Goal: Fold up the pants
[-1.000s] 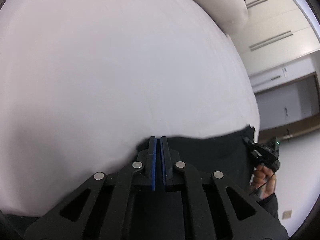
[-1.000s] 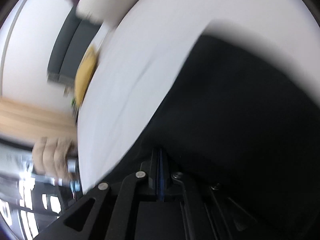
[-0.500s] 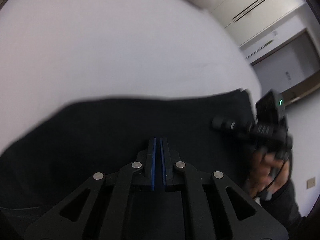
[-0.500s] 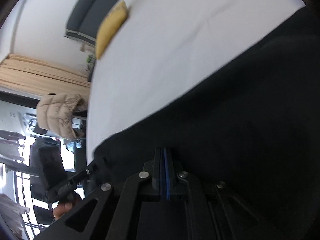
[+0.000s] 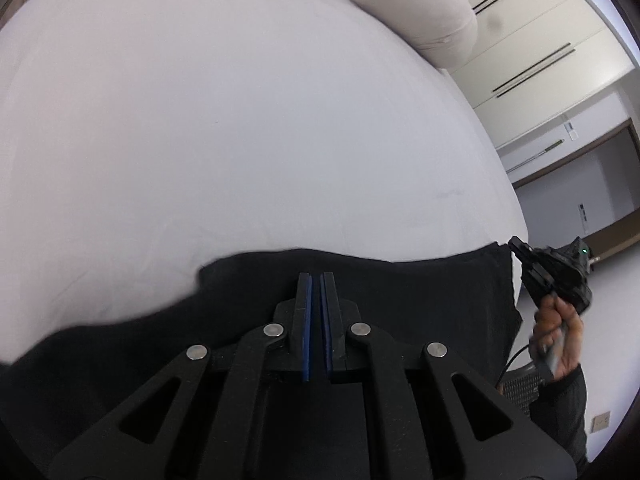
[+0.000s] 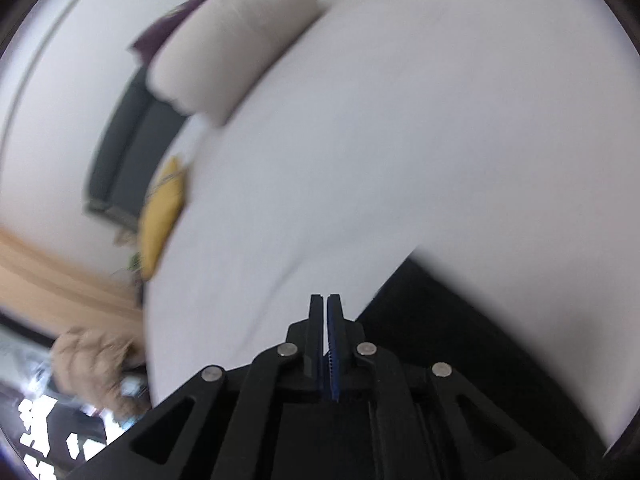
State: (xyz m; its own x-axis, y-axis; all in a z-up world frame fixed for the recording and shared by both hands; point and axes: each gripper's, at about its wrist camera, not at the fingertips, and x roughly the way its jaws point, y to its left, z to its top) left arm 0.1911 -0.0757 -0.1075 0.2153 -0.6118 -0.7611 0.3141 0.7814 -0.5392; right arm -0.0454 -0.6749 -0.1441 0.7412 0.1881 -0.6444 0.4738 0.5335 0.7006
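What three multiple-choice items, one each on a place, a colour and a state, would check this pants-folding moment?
1. Where does the beige pillow rest?
A. on the floor
B. on the white bed, at its far end
C. on top of the pants

2. What colour are the pants?
A. black
B. red
C. light blue

3. How do the wardrobe doors stand?
A. wide open
B. taken off
C. closed

Answers:
1 B: in the left wrist view the beige pillow lies on the far end of the white bed, well apart from the pants.
2 A: the pants are black against the white sheet.
3 C: the wardrobe doors form one flat front with no gap open.
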